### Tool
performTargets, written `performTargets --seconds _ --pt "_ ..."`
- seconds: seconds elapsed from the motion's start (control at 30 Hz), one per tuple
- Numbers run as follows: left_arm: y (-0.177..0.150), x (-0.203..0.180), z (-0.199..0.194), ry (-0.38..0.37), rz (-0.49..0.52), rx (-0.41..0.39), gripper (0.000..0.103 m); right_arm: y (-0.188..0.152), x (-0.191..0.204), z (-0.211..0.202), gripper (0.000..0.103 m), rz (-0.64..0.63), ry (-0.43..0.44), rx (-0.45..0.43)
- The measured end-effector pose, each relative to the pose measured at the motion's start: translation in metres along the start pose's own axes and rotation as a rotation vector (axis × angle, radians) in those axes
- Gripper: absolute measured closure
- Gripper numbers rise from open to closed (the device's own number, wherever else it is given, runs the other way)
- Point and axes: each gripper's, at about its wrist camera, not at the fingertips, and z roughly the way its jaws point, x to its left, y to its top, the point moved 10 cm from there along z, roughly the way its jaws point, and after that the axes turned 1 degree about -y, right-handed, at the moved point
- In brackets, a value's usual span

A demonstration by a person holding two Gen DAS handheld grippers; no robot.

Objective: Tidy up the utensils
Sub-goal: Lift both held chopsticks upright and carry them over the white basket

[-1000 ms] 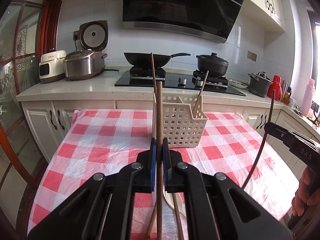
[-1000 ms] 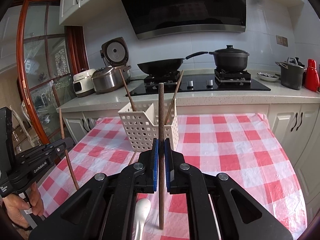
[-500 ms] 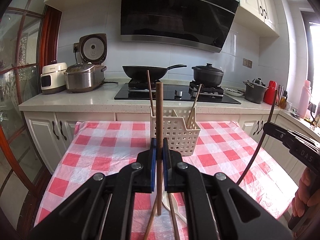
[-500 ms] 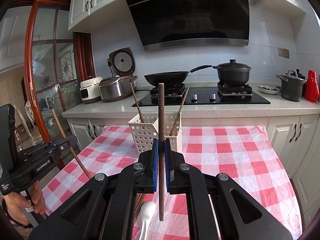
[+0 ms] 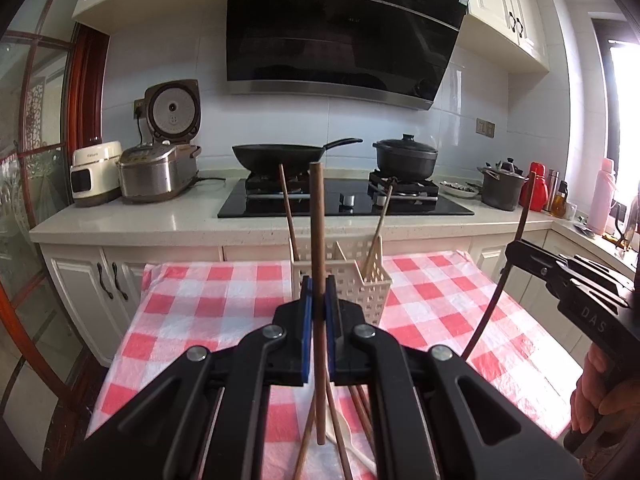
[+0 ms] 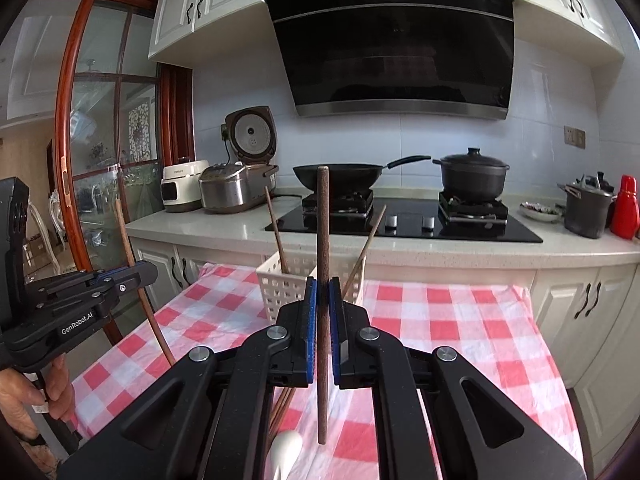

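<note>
- The left gripper [image 5: 316, 300] has its jaws closed on a brown chopstick [image 5: 318, 240], pinched between the blue pads a little below the stick's middle.
- That chopstick stands upright, its long axis crossing the jaws at a right angle; the top end rises well above them and the lower end hangs free above the desk [image 5: 192, 304].
- The right gripper [image 6: 323, 304] likewise has its jaws clamped on a darker chopstick [image 6: 322, 240], also held near vertical, with its lower tip hanging clear of the checked cloth.
- Both sticks are lifted off the desk, so neither is in its place yet.
- Straight ahead of each pair of jaws stands the white perforated basket [image 5: 372, 292], upright on the desk. It lies beyond the held sticks and lower than their top ends.
- Two chopsticks already lean in the basket, one to the left side and one to the right, with a divider between them.
- The relation that matters, as I judge it: each stick's lower tip must pass over the near rim of the basket and come down inside it. The sticks are already roughly aligned with the basket's upright axis, so little tilting seems needed.
- I cannot tell for certain which gripper is nearer to the basket; both look about equally close.
- More chopsticks [image 5: 352, 408] and a white spoon [image 6: 286, 446] lie flat on the desk below the jaws, still to be sorted.
</note>
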Motion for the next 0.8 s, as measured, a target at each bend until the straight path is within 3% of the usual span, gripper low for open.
performTargets --seconds 0.23,0.67,0.8 --pt "0.049 0.007 0.026 -0.008 -0.008 -0.022 0.097 0.032 -0.008 0.032 0.097 -0.01 -0.005 -0.02" --pt "0.17 0.01 0.086 -0.025 -0.027 -0.109 0.097 0.104 -0.022 0.098 0.097 0.013 0.004 -0.078" --pt "0.189 0.013 0.114 -0.024 -0.046 -0.103 0.097 0.119 -0.028 0.123 0.097 0.035 0.012 -0.077"
